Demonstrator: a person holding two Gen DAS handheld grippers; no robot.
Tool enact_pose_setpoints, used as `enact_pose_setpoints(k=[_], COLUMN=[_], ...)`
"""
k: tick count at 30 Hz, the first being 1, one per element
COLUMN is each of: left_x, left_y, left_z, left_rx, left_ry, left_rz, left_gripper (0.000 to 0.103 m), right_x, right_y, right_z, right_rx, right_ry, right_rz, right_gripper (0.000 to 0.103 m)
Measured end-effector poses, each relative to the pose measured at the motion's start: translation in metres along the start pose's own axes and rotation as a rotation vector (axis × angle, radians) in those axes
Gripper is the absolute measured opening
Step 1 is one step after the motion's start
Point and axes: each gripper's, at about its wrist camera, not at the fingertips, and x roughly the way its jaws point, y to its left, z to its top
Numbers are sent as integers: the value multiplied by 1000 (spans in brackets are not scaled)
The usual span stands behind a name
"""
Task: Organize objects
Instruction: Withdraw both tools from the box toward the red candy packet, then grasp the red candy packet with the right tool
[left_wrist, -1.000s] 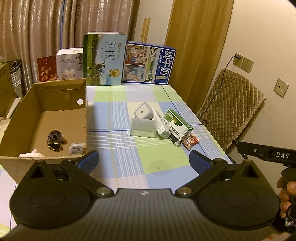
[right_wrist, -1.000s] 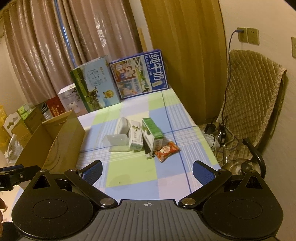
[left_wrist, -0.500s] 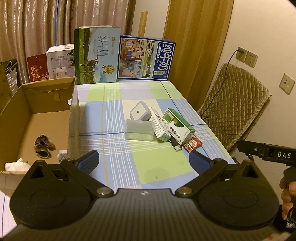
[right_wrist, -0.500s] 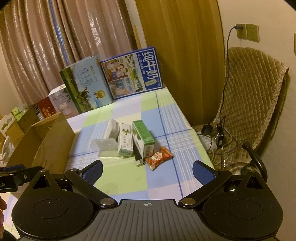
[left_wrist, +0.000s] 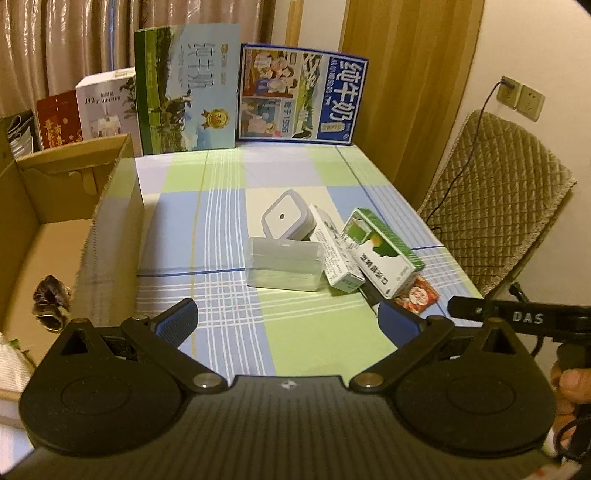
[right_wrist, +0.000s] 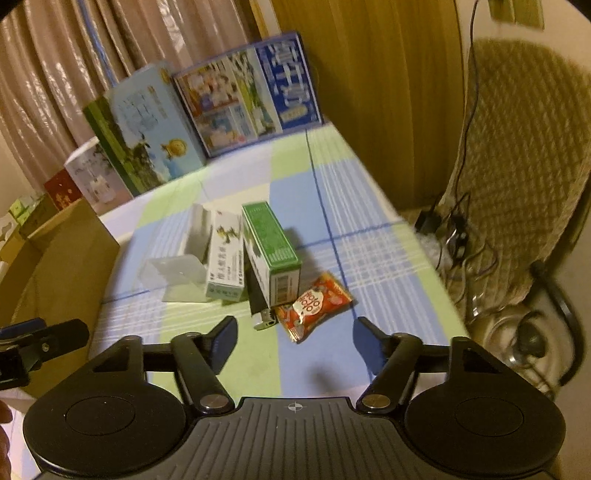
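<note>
Both grippers spread wide, empty, above the checked table (left_wrist: 229, 206).

We see the cardboard box (left_wrist: 66, 206) at frame left, the item cluster at centre: green carton (right_wrist: 271, 243), clear case (left_wrist: 284, 267), red snack packet (right_wrist: 314, 306). Left gripper (left_wrist: 286, 321) and right gripper (right_wrist: 293, 343) hover near them.

Bare cloth (right_wrist: 295, 373) before red packet (right_wrist: 314, 308); green box (right_wrist: 271, 251) behind.
</note>
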Motion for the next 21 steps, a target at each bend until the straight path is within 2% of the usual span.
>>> enact_pose_setpoints(k=[11,14,19,20,21], left_x=[46,53,58,59,60], left_y=[3,5,9,10,10], left_z=[-2,-3,-5,-5,-5], left_rx=[-12,-20,-32,-35,-36], left_ry=[27,32,38,39,39], left_rz=[2,2,3,3,3], left_gripper=[102,102,102,102,102], right_x=[62,75,86,87,89], right_y=[-8,-8,-1,0,1], right_z=[15,17,21,22,22], right_rx=[49,40,-16,-34,-48], right_ry=[90,98,78,72,68], right_rz=[17,-12,-38,-51,-58], right_gripper=[61,53,48,42,40])
